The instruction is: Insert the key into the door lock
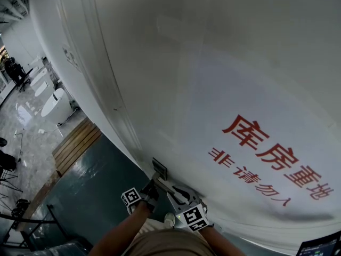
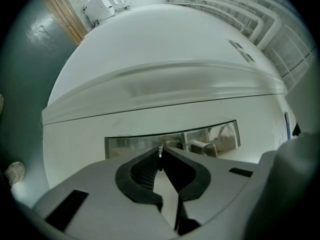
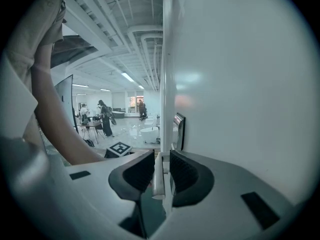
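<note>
Left gripper (image 2: pixel 160 159): my jaws are pinched together on the key (image 2: pixel 160 151), whose tip pokes out just before the lock plate (image 2: pixel 135 145).
Key handling: I judge it light, stiff, thin and slippery. It is best held flat by its head so it cannot twist.
Door (image 1: pixel 213 63): white, with red lettering.
Right gripper (image 3: pixel 161 156): my jaws are clamped on the handle (image 3: pixel 158 181), beside the plate.

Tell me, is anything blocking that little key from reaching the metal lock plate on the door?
Nothing visible does. The key, pinched in the left gripper, points straight at the lock plate, tip close to it. The door handle sits off to one side. The keyhole itself can't be made out.
</note>
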### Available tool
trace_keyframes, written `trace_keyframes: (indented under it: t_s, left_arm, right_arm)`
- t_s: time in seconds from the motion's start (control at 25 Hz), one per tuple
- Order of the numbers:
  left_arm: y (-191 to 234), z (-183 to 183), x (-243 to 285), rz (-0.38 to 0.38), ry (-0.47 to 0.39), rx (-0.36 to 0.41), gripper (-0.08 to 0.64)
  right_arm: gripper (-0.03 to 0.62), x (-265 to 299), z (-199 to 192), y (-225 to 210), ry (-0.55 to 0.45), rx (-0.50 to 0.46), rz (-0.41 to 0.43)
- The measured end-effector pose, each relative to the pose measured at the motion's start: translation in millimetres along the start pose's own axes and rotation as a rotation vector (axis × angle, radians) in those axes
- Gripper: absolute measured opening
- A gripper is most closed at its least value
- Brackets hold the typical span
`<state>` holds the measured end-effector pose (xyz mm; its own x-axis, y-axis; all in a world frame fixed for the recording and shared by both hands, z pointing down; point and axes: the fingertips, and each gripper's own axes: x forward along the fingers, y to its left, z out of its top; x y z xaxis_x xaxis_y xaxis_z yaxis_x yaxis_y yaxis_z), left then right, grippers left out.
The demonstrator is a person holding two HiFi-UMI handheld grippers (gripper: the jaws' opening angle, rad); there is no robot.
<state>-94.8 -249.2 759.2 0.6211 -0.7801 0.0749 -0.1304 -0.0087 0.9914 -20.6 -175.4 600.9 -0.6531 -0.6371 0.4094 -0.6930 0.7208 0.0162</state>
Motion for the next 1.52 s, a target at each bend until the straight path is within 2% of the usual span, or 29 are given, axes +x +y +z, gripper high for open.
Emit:
trace_keyframes:
  t_s: [1.52]
  left_arm:
    - [3, 2, 2, 0.010, -0.017, 0.008, 0.034]
  right_arm:
    - [0.101, 3, -1, 12, 0.018, -0.011, 0.011]
